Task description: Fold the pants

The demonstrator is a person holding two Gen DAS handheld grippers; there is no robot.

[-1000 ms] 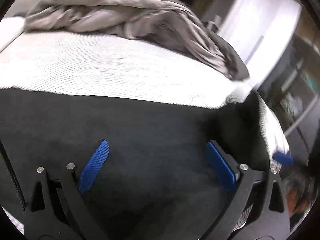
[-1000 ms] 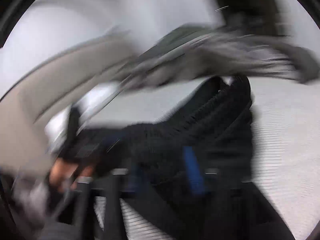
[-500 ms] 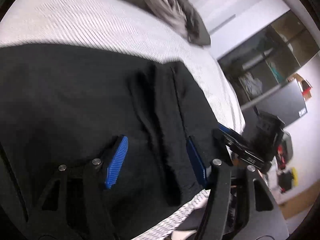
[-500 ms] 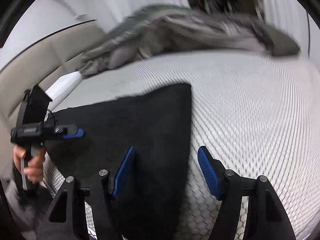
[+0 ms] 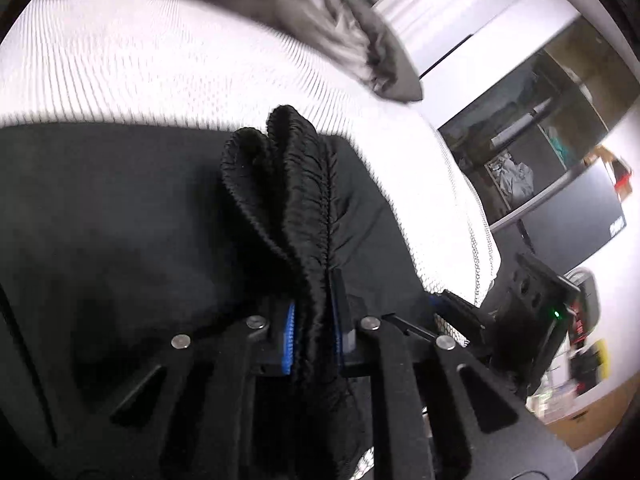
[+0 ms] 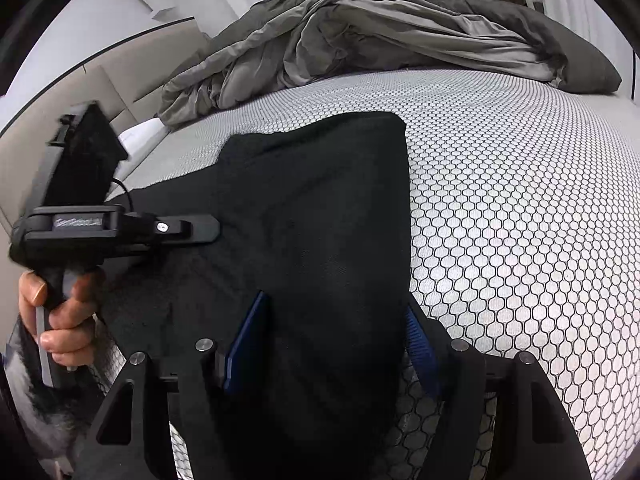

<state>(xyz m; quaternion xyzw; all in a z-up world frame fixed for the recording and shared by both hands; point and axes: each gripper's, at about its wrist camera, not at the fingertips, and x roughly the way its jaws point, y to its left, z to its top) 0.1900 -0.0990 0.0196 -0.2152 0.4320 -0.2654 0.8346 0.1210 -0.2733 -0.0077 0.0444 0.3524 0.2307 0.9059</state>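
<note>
The left gripper point(image 5: 314, 332) has just clenched on the waistband point(image 5: 288, 184) of the black pants point(image 6: 320, 220), which lie on the bed point(image 6: 520, 200); right gripper point(image 6: 332, 344), at 6 o'clock, straddles them released, so a fold can likely begin

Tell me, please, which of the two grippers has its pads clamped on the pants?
The left gripper: its jaws have just been closing and now pinch the gathered waistband of the black pants. The right gripper straddles the fabric with its pads apart.
</note>
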